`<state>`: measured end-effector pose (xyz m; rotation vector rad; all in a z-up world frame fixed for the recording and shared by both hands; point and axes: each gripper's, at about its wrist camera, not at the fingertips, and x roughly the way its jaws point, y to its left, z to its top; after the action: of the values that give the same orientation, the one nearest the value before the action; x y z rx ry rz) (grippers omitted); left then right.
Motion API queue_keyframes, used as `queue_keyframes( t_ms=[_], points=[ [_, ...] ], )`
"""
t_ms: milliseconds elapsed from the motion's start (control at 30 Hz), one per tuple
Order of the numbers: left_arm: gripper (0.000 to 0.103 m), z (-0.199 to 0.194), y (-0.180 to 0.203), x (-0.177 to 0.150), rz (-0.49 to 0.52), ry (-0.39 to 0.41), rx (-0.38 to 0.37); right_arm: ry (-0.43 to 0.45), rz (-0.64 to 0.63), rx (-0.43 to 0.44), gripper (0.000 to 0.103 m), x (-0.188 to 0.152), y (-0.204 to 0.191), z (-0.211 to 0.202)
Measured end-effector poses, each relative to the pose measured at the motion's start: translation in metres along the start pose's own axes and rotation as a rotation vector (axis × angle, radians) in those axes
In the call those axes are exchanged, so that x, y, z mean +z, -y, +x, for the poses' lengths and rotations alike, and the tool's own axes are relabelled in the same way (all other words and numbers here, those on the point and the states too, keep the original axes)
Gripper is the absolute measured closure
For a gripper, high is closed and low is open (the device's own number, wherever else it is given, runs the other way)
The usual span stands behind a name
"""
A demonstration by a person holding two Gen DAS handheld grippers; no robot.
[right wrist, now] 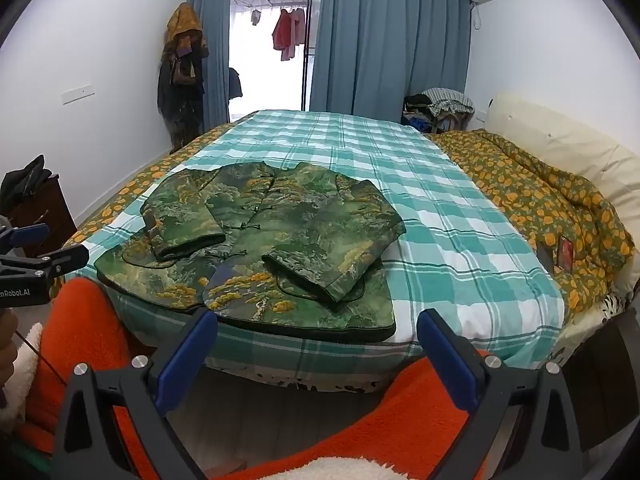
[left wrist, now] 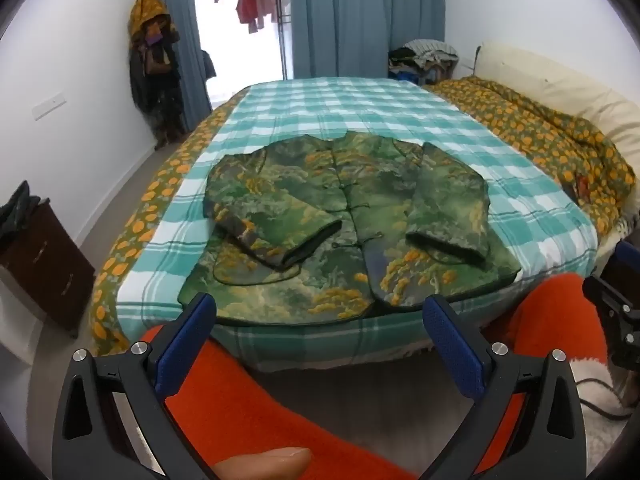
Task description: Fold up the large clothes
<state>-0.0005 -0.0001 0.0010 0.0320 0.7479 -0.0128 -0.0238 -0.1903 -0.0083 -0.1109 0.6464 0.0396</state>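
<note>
A green padded jacket (left wrist: 352, 216) with yellow tree patterns lies flat, front up, near the front edge of the bed (left wrist: 360, 100). Both sleeves are folded inward across its chest. The right wrist view shows the same jacket (right wrist: 280, 240) left of centre. My left gripper (left wrist: 320, 320) hangs open just short of the jacket's hem, nothing between its blue pads. Over the bed's front edge my right gripper (right wrist: 316, 332) is also open and holds nothing. The left gripper's black body (right wrist: 36, 268) shows at the left edge of the right wrist view.
A teal checked sheet (right wrist: 440, 216) covers the bed. An orange-flowered quilt (right wrist: 540, 208) is bunched along its right side. A dark drawer cabinet (left wrist: 44, 256) stands at the left. Coats hang on a rack (left wrist: 154, 64) by the blue curtains (right wrist: 384, 40). The person's orange fleece legs (left wrist: 280, 412) fill the foreground.
</note>
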Motion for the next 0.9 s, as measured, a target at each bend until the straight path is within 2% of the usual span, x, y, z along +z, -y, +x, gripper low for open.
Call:
queue_keyframes(
  t_ms=[300,900],
  points=[
    [0.0,-0.007,0.005,-0.005,0.04,0.027,0.035,0.002,0.023,0.007,0.001,0.0,0.002,-0.002],
    [0.0,-0.005,0.007,-0.013,0.052,0.013,0.037,-0.004,-0.003,0.028,0.001,-0.005,-0.008,-0.002]
  ],
)
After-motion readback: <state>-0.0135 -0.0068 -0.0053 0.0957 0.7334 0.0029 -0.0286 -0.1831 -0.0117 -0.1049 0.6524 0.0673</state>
